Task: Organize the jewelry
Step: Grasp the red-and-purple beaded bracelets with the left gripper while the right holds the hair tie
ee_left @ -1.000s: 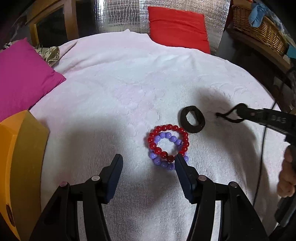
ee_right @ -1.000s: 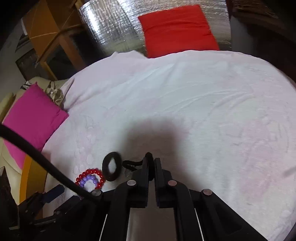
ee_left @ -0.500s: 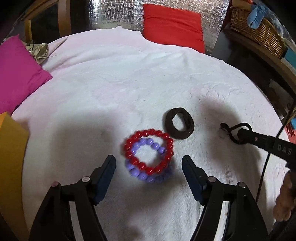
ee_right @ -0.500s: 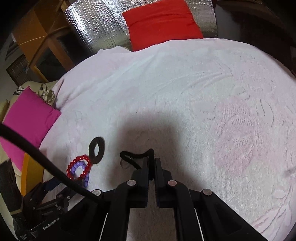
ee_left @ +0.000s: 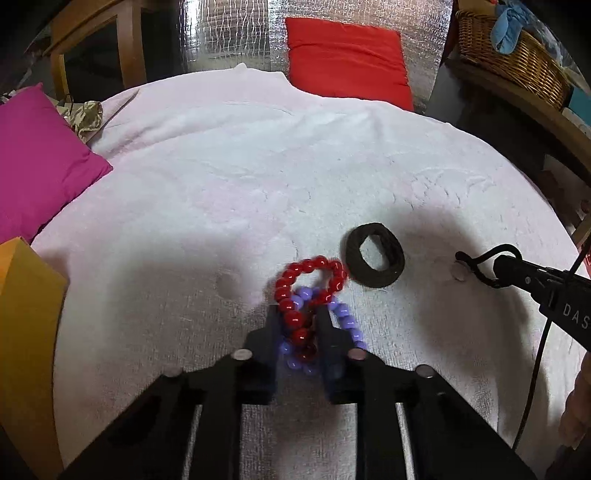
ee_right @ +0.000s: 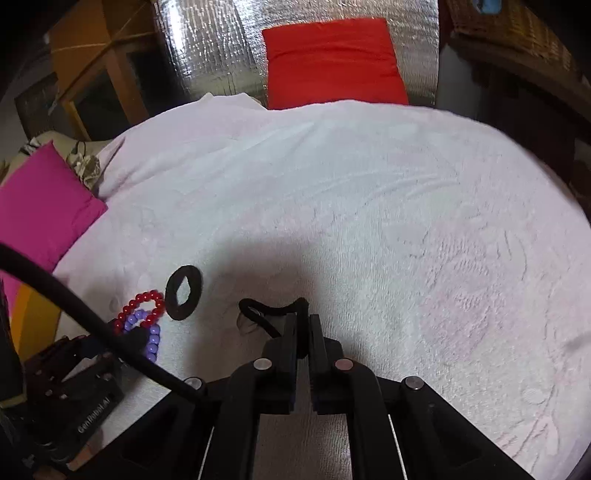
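We see left tongs closing on red bracelet and purple bracelet, centre frame; right tongs clamp black cord.

White towel-covered bed with bead bracelets, black band.

Rough, nubby white terry towel; glossy bead bracelets, red and purple; matt fuzzy black cloth hair band; matt black plastic tools; crinkled shiny foil sheet; woven wicker basket; smooth cloth cushions.
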Tool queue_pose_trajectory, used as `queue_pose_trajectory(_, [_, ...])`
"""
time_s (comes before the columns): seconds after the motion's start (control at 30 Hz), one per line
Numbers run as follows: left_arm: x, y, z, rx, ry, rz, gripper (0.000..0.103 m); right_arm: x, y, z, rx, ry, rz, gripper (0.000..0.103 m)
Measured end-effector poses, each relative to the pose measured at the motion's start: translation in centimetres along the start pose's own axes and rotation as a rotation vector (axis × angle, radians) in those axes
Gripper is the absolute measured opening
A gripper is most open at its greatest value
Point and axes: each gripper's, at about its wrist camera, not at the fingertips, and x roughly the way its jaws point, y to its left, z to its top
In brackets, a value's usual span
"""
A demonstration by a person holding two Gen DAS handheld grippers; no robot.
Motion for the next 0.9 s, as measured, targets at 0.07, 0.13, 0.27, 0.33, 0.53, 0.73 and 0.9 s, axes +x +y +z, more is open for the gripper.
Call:
queue_pose_trajectory(0.07, [-0.2,0.2,0.0,-0.004,-0.004,-0.004,0.016,-0.3,0.4,-0.2,-0.019,-0.009,-0.016,0.006])
queue_pose_trajectory(0.13, [-0.4,0.2,0.1,-0.002,-0.016,-0.001,0.01,-0.6,0.8,-0.3,-0.036,-0.017,-0.027,0.006])
queue_pose_trajectory(0.27, [-0.7,0.4,0.1,-0.008,-0.023,-0.006,0.01,-0.8,1.3,-0.4,-0.058,-0.026,-0.039,0.006])
queue_pose_trajectory(0.33, [-0.7,0.6,0.2,-0.009,-0.021,-0.009,0.01,-0.9,1.5,-0.4,-0.067,-0.031,-0.047,0.006])
queue_pose_trajectory(0.53, [-0.9,0.6,0.3,-0.005,-0.031,-0.008,0.01,-0.9,2.0,-0.5,-0.085,-0.042,-0.061,0.006])
queue_pose_trajectory(0.73, [-1.1,0.6,0.3,-0.002,-0.039,-0.01,0.01,-0.8,2.2,-0.5,-0.102,-0.049,-0.077,0.006])
queue_pose_trajectory(0.9, [-1.5,0.5,0.4,0.0,-0.05,-0.014,0.009,-0.9,2.3,-0.5,-0.112,-0.054,-0.086,0.006])
